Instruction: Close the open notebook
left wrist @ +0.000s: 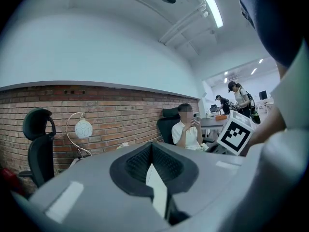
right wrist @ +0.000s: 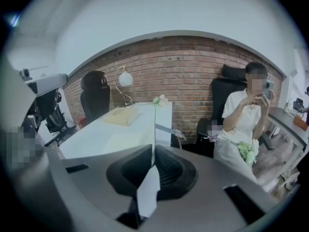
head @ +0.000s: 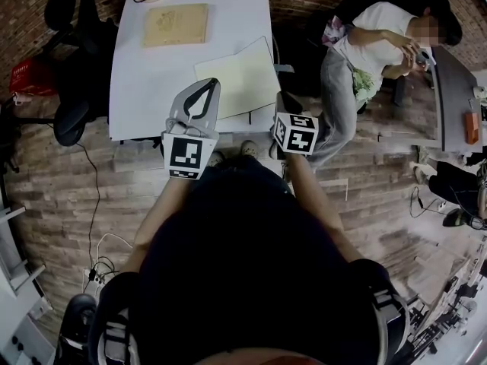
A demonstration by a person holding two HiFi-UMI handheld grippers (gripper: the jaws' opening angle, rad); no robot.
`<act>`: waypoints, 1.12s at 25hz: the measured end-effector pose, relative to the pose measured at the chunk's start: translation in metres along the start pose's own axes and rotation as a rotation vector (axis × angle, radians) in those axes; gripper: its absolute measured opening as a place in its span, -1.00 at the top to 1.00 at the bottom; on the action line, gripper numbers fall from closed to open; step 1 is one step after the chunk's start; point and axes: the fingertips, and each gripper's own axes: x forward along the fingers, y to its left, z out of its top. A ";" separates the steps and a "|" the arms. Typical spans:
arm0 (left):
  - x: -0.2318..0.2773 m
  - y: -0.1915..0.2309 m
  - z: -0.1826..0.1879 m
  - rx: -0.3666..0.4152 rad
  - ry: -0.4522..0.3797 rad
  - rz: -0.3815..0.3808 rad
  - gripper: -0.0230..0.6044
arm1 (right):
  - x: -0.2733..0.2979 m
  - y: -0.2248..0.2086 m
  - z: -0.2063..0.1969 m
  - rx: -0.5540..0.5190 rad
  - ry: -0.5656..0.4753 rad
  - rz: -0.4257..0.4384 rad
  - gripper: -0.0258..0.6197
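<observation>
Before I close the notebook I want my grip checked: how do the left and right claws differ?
The right claw is shut on the notebook's thin edge; the left claw is shut on nothing. The right claw tilts down over the white table; the left claw points level at the brick wall. Both have their jaws together.

You are in an office: a long white table [head: 141,74] runs up to a brick wall [right wrist: 188,71]. A black swivel chair [right wrist: 94,100] stands left of the table, and right of it a person [right wrist: 244,120] sits at a grey desk [head: 450,93].
</observation>
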 end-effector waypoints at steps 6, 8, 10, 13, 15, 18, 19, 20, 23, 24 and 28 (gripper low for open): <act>-0.019 0.008 -0.002 0.004 -0.011 0.013 0.94 | -0.005 0.018 0.006 -0.047 -0.022 -0.011 0.83; -0.025 0.010 -0.004 0.005 -0.013 0.017 0.94 | -0.007 0.024 0.008 -0.056 -0.030 -0.014 0.83; -0.031 0.013 -0.005 0.004 -0.014 0.024 0.94 | -0.008 0.031 0.009 -0.067 -0.038 -0.013 0.84; -0.039 0.017 -0.008 0.004 -0.016 0.036 0.94 | -0.009 0.040 0.011 -0.091 -0.049 -0.012 0.84; -0.043 0.020 -0.010 0.004 -0.016 0.043 0.94 | -0.008 0.044 0.012 -0.101 -0.051 -0.012 0.84; -0.050 0.022 -0.011 0.003 -0.020 0.050 0.94 | -0.009 0.051 0.013 -0.113 -0.056 -0.014 0.84; -0.053 0.022 -0.011 0.003 -0.021 0.052 0.94 | -0.010 0.053 0.013 -0.116 -0.058 -0.014 0.85; -0.055 0.023 -0.011 0.004 -0.021 0.055 0.94 | -0.010 0.055 0.014 -0.119 -0.060 -0.014 0.85; -0.062 0.025 -0.011 0.002 -0.023 0.065 0.94 | -0.011 0.061 0.015 -0.127 -0.065 -0.014 0.85; -0.064 0.026 -0.011 0.000 -0.023 0.067 0.94 | -0.011 0.063 0.015 -0.129 -0.066 -0.014 0.85; -0.070 0.026 -0.012 -0.001 -0.030 0.075 0.94 | -0.011 0.070 0.015 -0.151 -0.069 -0.010 0.85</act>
